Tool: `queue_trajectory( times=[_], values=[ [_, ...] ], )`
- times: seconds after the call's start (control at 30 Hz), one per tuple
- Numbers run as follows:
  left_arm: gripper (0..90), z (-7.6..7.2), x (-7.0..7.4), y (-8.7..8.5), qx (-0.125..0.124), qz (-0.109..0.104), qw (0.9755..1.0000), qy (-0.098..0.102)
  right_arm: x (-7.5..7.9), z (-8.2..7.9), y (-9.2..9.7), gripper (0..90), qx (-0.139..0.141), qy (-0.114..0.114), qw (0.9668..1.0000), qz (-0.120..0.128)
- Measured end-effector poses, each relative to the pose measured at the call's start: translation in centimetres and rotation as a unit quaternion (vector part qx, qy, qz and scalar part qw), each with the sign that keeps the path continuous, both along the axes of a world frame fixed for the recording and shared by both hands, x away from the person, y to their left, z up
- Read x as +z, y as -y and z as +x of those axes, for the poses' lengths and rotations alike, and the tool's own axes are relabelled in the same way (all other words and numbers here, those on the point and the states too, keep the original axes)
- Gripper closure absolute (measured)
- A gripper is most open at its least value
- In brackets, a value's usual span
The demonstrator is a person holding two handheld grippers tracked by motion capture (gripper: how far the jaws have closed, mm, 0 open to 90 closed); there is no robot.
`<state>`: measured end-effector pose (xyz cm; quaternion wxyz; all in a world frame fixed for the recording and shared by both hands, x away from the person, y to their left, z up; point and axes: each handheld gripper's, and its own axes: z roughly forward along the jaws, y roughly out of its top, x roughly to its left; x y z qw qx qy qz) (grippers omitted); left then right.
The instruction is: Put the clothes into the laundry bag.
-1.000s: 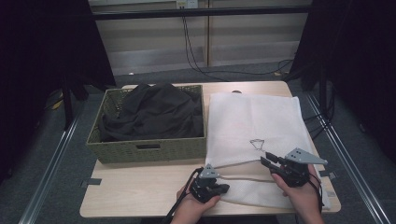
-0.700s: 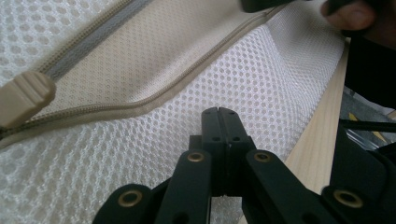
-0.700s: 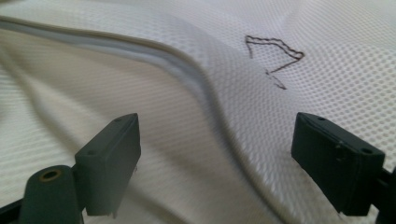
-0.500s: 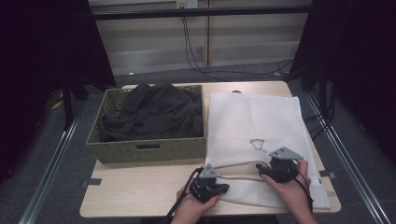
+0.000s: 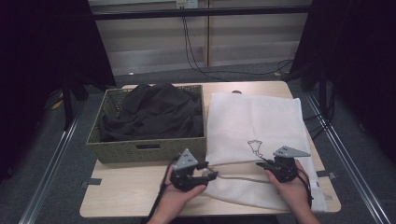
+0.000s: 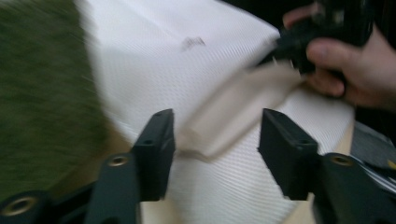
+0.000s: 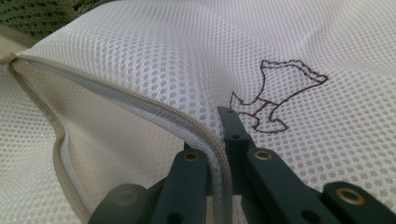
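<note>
Pinching the upper zipper edge of the white mesh laundry bag (image 5: 254, 126), the right claw (image 7: 219, 140) was clamped tight; the left claw (image 6: 215, 140) had just been opening, its jaws half apart around the lower edge. The bag's mouth gaped at six o'clock on the counter (image 5: 135, 196); the black clothes (image 5: 152, 112) at ten o'clock remained in the basket (image 5: 144, 151), unloaded.
</note>
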<state>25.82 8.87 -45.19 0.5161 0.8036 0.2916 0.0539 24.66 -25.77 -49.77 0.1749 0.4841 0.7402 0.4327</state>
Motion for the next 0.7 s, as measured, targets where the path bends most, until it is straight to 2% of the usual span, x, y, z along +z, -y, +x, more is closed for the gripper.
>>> queue_trajectory(
  times=[0.07,0.13,0.17,0.2,0.23,0.3,0.37,0.4,0.43,0.47,0.57,0.6,0.67,0.7],
  values=[
    [36.9,0.7,1.4,-1.6,0.020,0.000,0.9998,-0.001,-0.4,0.1,0.1,89.0,0.002,-0.004,1.0000,0.000],
    [21.9,1.3,2.5,-2.8,0.031,-0.002,0.9995,0.010,-0.7,0.2,0.1,88.9,0.005,-0.008,1.0000,0.000],
    [21.9,1.6,3.0,-3.4,0.040,-0.001,0.9991,0.017,-0.7,0.2,0.1,88.9,0.005,-0.008,1.0000,0.000],
    [13.5,2.4,3.9,-4.7,0.052,0.000,0.9984,0.024,-0.7,0.4,0.2,88.9,0.008,-0.004,1.0000,-0.002],
    [9.9,2.4,3.9,-4.7,0.052,0.000,0.9984,0.024,-0.7,0.4,0.2,88.9,0.008,-0.004,1.0000,-0.002],
    [7.2,3.7,4.8,-6.2,0.074,0.003,0.9970,0.022,-0.7,0.5,0.3,88.9,0.008,-0.005,1.0000,0.000],
    [4.5,5.6,5.9,-8.1,0.095,-0.008,0.9953,0.016,-0.8,0.8,0.5,88.9,0.010,-0.004,0.9999,-0.005],
    [4.1,5.6,5.9,-8.1,0.095,-0.008,0.9953,0.016,-0.8,0.8,0.5,88.9,0.010,-0.004,0.9999,-0.005],
    [3.2,6.3,6.3,-8.6,0.102,-0.008,0.9946,0.017,-0.9,0.9,0.4,88.9,0.011,-0.003,0.9999,-0.008],
    [3.2,7.7,7.2,-9.7,0.116,-0.001,0.9929,0.025,-0.9,0.9,0.4,88.9,0.012,-0.003,0.9999,-0.010],
    [4.0,9.8,8.2,-10.9,0.124,0.008,0.9918,0.030,-0.9,0.9,0.4,88.9,0.015,-0.002,0.9998,-0.013],
    [4.2,9.8,8.2,-10.9,0.124,0.008,0.9918,0.030,-0.9,0.9,0.4,88.9,0.015,-0.002,0.9998,-0.013],
    [4.2,11.4,8.5,-11.5,0.118,0.007,0.9928,0.020,-0.9,0.9,0.4,88.8,0.015,-0.003,0.9999,-0.008],
    [4.0,12.2,8.6,-11.7,0.124,0.008,0.9922,0.014,-0.9,0.9,0.4,88.9,0.016,-0.002,0.9998,-0.012]
  ],
)
